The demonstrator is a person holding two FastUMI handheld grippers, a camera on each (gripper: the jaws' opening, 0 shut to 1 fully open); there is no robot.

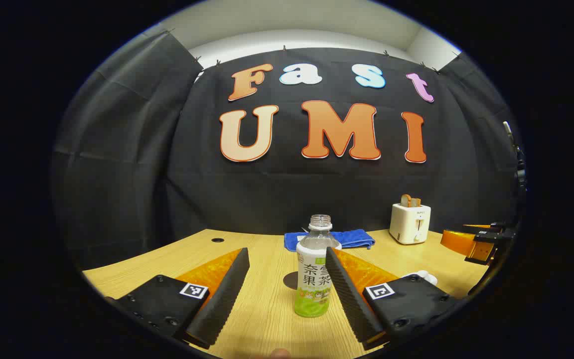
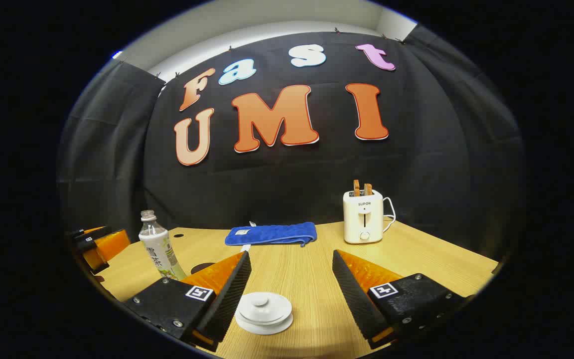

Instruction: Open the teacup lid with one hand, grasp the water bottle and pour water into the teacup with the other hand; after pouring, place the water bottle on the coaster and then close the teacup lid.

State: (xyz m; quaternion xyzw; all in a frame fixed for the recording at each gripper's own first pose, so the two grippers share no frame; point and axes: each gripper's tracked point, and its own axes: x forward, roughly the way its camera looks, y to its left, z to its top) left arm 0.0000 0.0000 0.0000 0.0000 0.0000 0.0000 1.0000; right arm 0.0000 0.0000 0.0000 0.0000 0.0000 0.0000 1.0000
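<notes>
A clear, uncapped water bottle (image 1: 312, 271) with a green-and-white label stands upright on the wooden table. It is between the fingers of my open left gripper (image 1: 287, 252), close to the right-hand finger. Just behind it lies a dark round coaster (image 1: 290, 280). In the right gripper view, a white teacup with its lid on (image 2: 264, 310) sits low between the fingers of my open right gripper (image 2: 291, 255), nearer the left-hand finger. The bottle (image 2: 159, 248) and the left gripper (image 2: 96, 245) show at the far left there, with the coaster (image 2: 202, 267) partly hidden.
A folded blue towel (image 2: 271, 233) lies at the back of the table (image 2: 416, 254). To its right stands a white toaster (image 2: 364, 217) with two slices of toast. The right gripper (image 1: 471, 242) shows at the right edge of the left gripper view.
</notes>
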